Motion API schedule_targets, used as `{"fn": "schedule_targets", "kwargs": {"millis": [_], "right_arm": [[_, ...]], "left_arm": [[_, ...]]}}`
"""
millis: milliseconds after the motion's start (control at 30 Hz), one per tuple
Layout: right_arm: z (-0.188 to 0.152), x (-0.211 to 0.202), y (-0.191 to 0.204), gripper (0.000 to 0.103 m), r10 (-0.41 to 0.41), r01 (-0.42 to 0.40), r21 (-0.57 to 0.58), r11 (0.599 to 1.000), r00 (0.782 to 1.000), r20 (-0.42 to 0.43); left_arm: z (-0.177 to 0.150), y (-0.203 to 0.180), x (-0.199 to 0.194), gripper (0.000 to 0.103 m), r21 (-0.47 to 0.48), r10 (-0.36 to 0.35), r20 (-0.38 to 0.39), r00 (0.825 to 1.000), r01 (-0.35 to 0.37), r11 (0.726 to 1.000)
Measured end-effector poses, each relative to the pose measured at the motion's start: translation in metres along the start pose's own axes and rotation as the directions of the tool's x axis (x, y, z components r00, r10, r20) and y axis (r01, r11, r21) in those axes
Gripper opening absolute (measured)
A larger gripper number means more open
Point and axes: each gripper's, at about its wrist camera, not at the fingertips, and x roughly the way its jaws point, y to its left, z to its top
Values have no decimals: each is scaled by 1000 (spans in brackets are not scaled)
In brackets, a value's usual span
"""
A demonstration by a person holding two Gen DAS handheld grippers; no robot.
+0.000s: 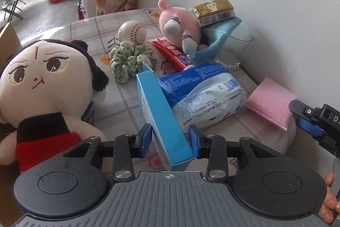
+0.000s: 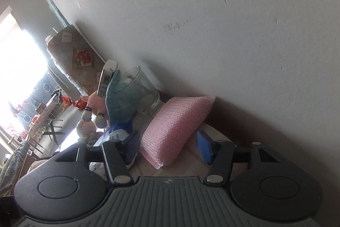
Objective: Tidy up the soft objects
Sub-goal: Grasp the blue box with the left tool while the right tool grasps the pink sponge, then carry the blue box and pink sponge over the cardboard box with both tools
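The left gripper [image 1: 171, 138] fingers straddle a blue carton [image 1: 163, 118], the right pad touching its edge, the left apart; a firm grip cannot be confirmed. The right gripper [image 2: 167, 147] stands released around the pink sponge [image 2: 177, 127], which lies on the desk [image 1: 119, 99] against the wall. The sponge is judged light, compressible and rough-surfaced; it should be gripped across its short sides, near the end.

Left gripper [image 1: 170, 137] straddles a blue box [image 1: 163, 118] beside a plush doll [image 1: 42, 88].
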Motion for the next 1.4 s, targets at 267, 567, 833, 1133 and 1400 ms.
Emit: {"fn": "schedule_targets", "kwargs": {"millis": [267, 567, 833, 1133, 1400], "right_arm": [[0, 22, -2, 50, 15, -14, 33, 999, 1000, -6], [-1, 26, -15, 34, 46, -46, 93, 995, 999, 9], [-3, -3, -10, 29, 75, -80, 75, 994, 995, 71], [-3, -45, 10, 29, 94, -94, -3, 996, 986, 141], [-12, -97, 43, 29, 173, -157, -97, 983, 965, 195]], "left_arm": [[2, 4, 16, 31, -25, 18, -32, 999, -19, 999], [0, 15, 14, 19, -66, 50, -24, 998, -51, 996], [-3, 15, -7, 19, -63, 52, 20, 998, -50, 997], [-15, 13, -48, 19, -54, 28, 89, 996, -23, 998], [-31, 22, -104, 19, -60, -4, 173, 985, 15, 998]]}}
